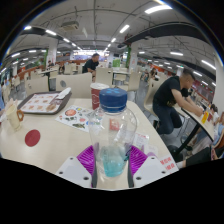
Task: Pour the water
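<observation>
The gripper (112,160) is clamped on a clear plastic bottle (112,135), blue cap (113,98) on, both purple pads (88,158) pressing its lower body so it stays upright over the white table (50,150). Just beyond stands a red cup (97,95), probably the pouring target, though the bottle partly hides it. Cap looks unopened.

White round worktop (60,140) w/ a red round coaster (32,137) near its left edge, a printed sheet/board (43,102) w/ red trim further back, a patterned paper plate (75,115) near the middle. Person in dark top (172,98) leaning over on the right side, another person (91,64) seated far back. Big hall, ceiling strip lights (158,9), more tables & chairs behind
</observation>
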The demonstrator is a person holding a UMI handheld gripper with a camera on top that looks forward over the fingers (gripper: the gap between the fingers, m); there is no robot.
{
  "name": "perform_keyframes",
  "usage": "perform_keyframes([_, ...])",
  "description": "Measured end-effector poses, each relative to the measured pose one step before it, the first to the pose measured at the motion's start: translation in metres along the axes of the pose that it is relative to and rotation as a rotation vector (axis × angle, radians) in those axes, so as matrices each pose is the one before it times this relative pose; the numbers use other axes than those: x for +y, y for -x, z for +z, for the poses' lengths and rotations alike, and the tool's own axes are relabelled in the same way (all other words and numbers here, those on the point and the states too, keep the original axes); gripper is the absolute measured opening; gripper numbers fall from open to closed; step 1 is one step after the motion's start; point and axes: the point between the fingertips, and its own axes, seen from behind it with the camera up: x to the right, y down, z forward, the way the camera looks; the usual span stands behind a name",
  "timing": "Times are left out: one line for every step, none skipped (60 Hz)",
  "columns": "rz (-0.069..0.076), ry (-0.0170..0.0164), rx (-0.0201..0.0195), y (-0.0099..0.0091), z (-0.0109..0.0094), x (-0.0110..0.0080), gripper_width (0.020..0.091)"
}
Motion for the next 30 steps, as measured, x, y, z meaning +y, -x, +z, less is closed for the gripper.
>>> perform_keyframes([-0.0091, -0.00030, 0.00834, 0.00029, -0.00031, -0.00202, 0.0406])
perform_keyframes([-0.0092, -0.00045, 0.00487, -0.00024, -0.00086, -0.00367, 0.0405])
perform_keyframes([-0.0070, -0.00270, 0.00702, 0.00186, -0.00123, -0.00324, 0.0406])
perform_keyframes([-0.0052, -0.00522, 0.00938, 0.00070, -0.00092, -0.00435, 0.0406])
perform_keyframes([-0.0067, -0.00606, 0.01101, 0.00051, -0.00133, -0.00505, 0.0406])
perform_keyframes([-0.0115, -0.00405, 0.01076, 0.00105, -0.00165, -0.00524, 0.0406])
perform_keyframes([-0.0160, -0.00350, 0.00987, 0.00126, -0.00179, -0.00584, 0.0405])
perform_keyframes([-0.0177, -0.00516, 0.01053, 0.00136, -0.00230, -0.00671, 0.0404])
perform_keyframes([-0.0168, -0.00867, 0.01156, -0.00061, -0.00231, -0.00750, 0.0406])
perform_keyframes([-0.0178, -0.00965, 0.01512, 0.00173, -0.00291, -0.00751, 0.0407])
perform_keyframes([-0.0203, -0.00912, 0.01419, 0.00115, -0.00279, -0.00851, 0.0406])
perform_keyframes([-0.0233, -0.00749, 0.01268, 0.00179, -0.00250, -0.00861, 0.0407])
perform_keyframes([-0.0256, -0.00687, 0.01219, 0.00202, -0.00290, -0.00873, 0.0407])
perform_keyframes([-0.0266, -0.00734, 0.01231, 0.00220, -0.00304, -0.00919, 0.0405])
perform_keyframes([-0.0262, -0.00912, 0.01217, 0.00057, -0.00291, -0.00974, 0.0406])
perform_keyframes([-0.0263, -0.00933, 0.01430, 0.00277, -0.00314, -0.00977, 0.0407])
perform_keyframes([-0.0280, -0.00951, 0.01515, 0.00239, -0.00343, -0.01039, 0.0405])
perform_keyframes([-0.0306, -0.00781, 0.01608, 0.00216, -0.00326, -0.01029, 0.0405])
perform_keyframes([-0.0325, -0.00625, 0.01624, 0.00207, -0.00317, -0.01017, 0.0406])
perform_keyframes([-0.0331, -0.00567, 0.01656, 0.00202, -0.00297, -0.01026, 0.0404])
perform_keyframes([-0.0317, -0.00730, 0.01631, 0.00213, -0.00302, -0.01064, 0.0405])
perform_keyframes([-0.0305, -0.01016, 0.01374, 0.00017, -0.00211, -0.01030, 0.0404])
perform_keyframes([-0.0341, -0.00761, 0.01702, 0.00372, -0.00156, -0.01012, 0.0405])
perform_keyframes([-0.0363, -0.00637, 0.01486, 0.00320, -0.00219, -0.01067, 0.0406])
perform_keyframes([-0.0386, -0.00585, 0.01365, 0.00319, -0.00198, -0.01031, 0.0405])
perform_keyframes([-0.0400, -0.00599, 0.01358, 0.00337, -0.00121, -0.01031, 0.0404])
perform_keyframes([-0.0412, -0.00570, 0.01420, 0.00308, -0.00140, -0.01011, 0.0407])
perform_keyframes([-0.0423, -0.00426, 0.01427, 0.00310, -0.00173, -0.00975, 0.0405])
perform_keyframes([-0.0425, -0.00610, 0.01228, 0.00122, -0.00281, -0.00879, 0.0405])
perform_keyframes([-0.0420, -0.00419, 0.01252, 0.00341, -0.00163, -0.01007, 0.0403])
